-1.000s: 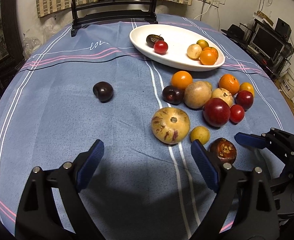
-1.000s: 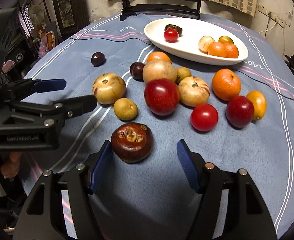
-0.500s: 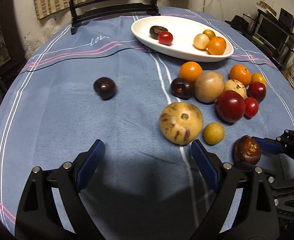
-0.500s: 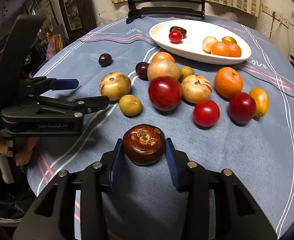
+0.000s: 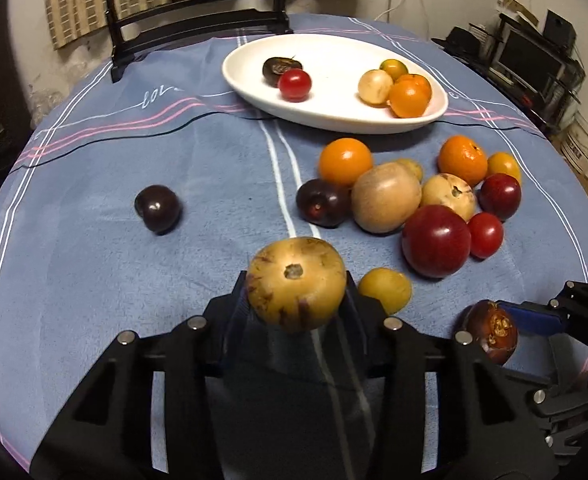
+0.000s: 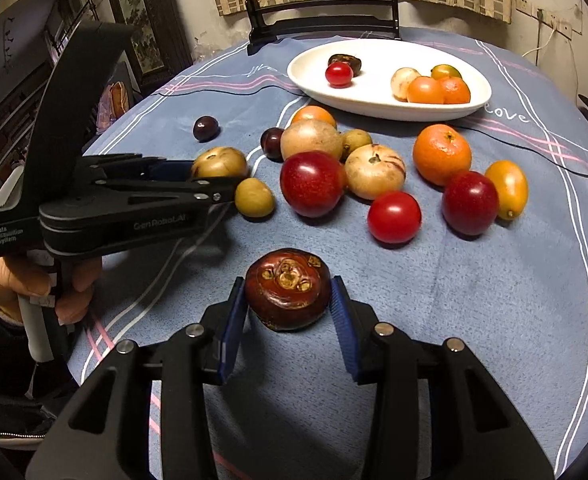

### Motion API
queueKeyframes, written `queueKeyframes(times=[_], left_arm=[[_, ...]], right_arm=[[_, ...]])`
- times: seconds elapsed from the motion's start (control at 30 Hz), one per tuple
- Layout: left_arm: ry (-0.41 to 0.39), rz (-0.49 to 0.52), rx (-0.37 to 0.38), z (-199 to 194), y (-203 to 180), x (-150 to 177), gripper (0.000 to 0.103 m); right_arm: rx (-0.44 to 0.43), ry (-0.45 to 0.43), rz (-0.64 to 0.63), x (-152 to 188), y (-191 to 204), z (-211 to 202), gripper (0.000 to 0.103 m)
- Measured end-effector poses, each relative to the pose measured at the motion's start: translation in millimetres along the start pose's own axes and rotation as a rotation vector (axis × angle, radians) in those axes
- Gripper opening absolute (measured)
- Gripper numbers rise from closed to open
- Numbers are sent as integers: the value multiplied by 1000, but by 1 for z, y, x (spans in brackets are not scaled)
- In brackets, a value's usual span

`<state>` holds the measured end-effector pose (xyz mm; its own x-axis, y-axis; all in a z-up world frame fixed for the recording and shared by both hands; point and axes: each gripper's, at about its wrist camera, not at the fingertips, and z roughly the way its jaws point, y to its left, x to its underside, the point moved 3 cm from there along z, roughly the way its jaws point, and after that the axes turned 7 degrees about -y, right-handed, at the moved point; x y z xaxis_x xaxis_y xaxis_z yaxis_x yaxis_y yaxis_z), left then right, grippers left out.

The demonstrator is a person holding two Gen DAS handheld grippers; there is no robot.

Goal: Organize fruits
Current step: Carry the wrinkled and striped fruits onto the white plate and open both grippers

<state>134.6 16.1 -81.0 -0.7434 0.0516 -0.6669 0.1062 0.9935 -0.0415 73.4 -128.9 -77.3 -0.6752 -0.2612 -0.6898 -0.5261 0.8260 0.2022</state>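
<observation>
tablecloth (image 5: 94,264): blue, white and pink stripes | plate (image 5: 333,116): white | held melon (image 5: 295,284): tan, purple streaks | held fruit (image 6: 288,288): dark reddish-brown | finger pads (image 6: 343,322): blue | lone plum (image 5: 158,208): dark purple

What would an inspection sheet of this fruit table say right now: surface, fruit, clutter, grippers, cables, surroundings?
Surface: round table under a blue striped cloth.
Job's things: white oval dish holding six small fruits; about a dozen more lie loose in a cluster on the cloth; one dark plum lies apart.
Clutter: nothing seen.
Grippers: left gripper shut on the speckled yellow melon; right gripper shut on the brown mangosteen.
Cables: a white cord hangs from a wall socket.
Surroundings: round mirror on a dark stand behind the dish; monitor and shelves on one side.
</observation>
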Motion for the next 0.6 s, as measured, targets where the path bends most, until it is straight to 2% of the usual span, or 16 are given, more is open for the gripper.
queueKeyframes(times=[0.13, 0.27, 0.4, 0.5, 0.6], left_arm=[[0, -28, 26, -10, 4, 0, 44], [-40, -23, 48, -31, 5, -9, 44], [-105, 11, 68, -50, 2, -34, 44], [-152, 22, 52, -55, 2, -62, 44], [-197, 14, 70, -54, 1, -96, 44]], right_arm=[[10, -7, 17, 0, -7, -5, 43], [26, -38, 38, -9, -19, -18, 43], [34, -110, 34, -32, -29, -43, 43], [70, -178, 24, -64, -40, -59, 43], [98, -238, 13, -99, -53, -64, 43]])
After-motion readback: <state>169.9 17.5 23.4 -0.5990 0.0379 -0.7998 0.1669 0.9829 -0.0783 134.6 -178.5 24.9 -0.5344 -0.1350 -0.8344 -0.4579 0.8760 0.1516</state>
